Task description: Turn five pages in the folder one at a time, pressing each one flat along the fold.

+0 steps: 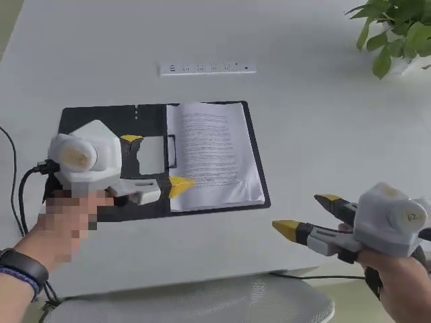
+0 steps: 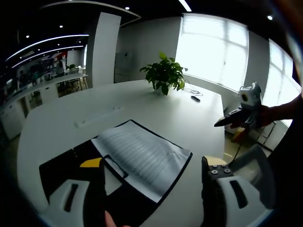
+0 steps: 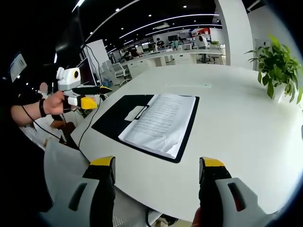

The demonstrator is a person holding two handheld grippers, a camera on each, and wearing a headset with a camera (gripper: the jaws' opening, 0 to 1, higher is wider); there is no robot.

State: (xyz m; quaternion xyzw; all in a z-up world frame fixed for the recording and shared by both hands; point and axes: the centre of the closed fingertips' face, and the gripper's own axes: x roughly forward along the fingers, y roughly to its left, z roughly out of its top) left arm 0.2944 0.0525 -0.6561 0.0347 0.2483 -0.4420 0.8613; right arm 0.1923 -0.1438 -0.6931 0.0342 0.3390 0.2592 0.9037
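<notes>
A black folder (image 1: pixel 101 118) lies open on the white table, with a stack of printed pages (image 1: pixel 212 151) clipped on its right half. My left gripper (image 1: pixel 156 161) hovers open over the folder's left half, one yellow tip near the clip and the other at the pages' lower left corner. My right gripper (image 1: pixel 308 213) is open past the table's near right edge, well clear of the folder. The left gripper view has the pages (image 2: pixel 142 156) between the open jaws and the right gripper (image 2: pixel 236 116) far off. The right gripper view looks across at the folder (image 3: pixel 113 120) and the left gripper (image 3: pixel 87 96).
A white power strip (image 1: pixel 207 67) lies behind the folder. A potted plant (image 1: pixel 394 33) stands at the far right corner. A chair back (image 1: pixel 222 303) sits below the table's near edge. A black cable (image 1: pixel 17 188) trails from the left gripper.
</notes>
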